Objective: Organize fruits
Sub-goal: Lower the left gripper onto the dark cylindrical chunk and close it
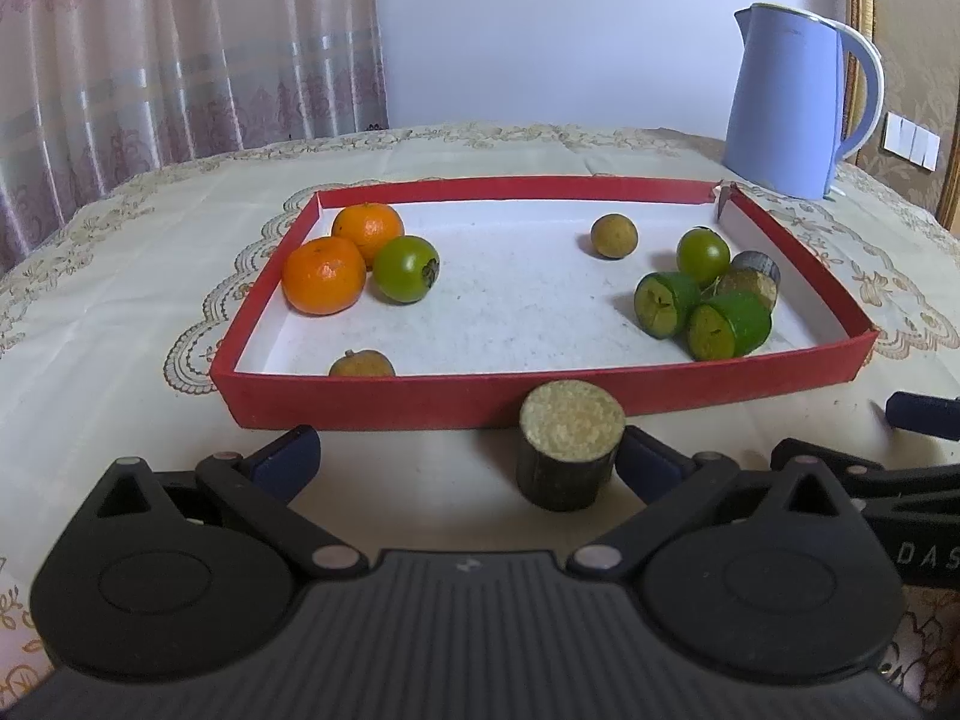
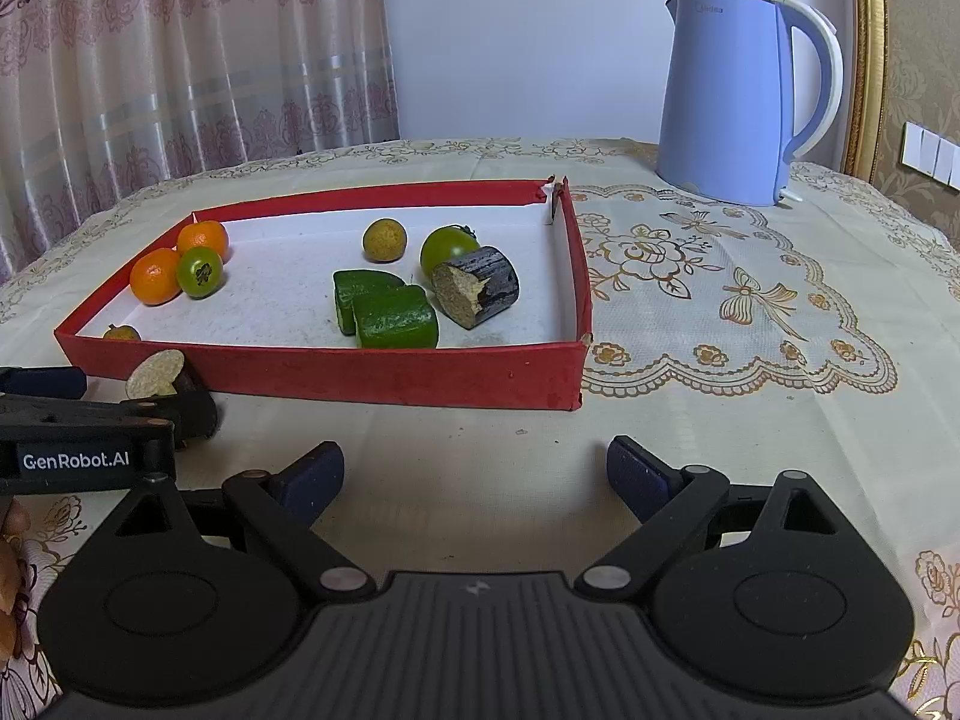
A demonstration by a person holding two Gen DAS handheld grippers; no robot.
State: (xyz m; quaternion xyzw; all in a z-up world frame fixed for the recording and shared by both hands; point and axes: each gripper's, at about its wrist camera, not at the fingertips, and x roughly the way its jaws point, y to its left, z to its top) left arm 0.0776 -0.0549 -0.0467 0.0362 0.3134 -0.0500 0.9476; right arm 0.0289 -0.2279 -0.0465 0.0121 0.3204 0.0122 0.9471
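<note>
Sorting looks nearly done: oranges (image 1: 342, 258) sit at the red tray's (image 1: 384, 402) left, green pieces (image 1: 702, 312) at its right. My left gripper (image 1: 468, 462), spread, brackets the last dark stub (image 1: 567, 444) outside; my right gripper (image 2: 474, 474) is spread, empty.

Matt red cardboard tray (image 1: 420, 399), glossy plastic kettle (image 1: 786, 102), embroidered cloth tablecloth (image 2: 690, 420).

A table covered by a cream cloth with gold floral embroidery (image 2: 690, 360) carries a shallow red cardboard tray with a white floor (image 2: 336, 375), a pale blue electric kettle (image 2: 729, 102) behind it, and a dark-barked cut stalk piece (image 1: 567, 459) standing just before the tray's near wall.
</note>
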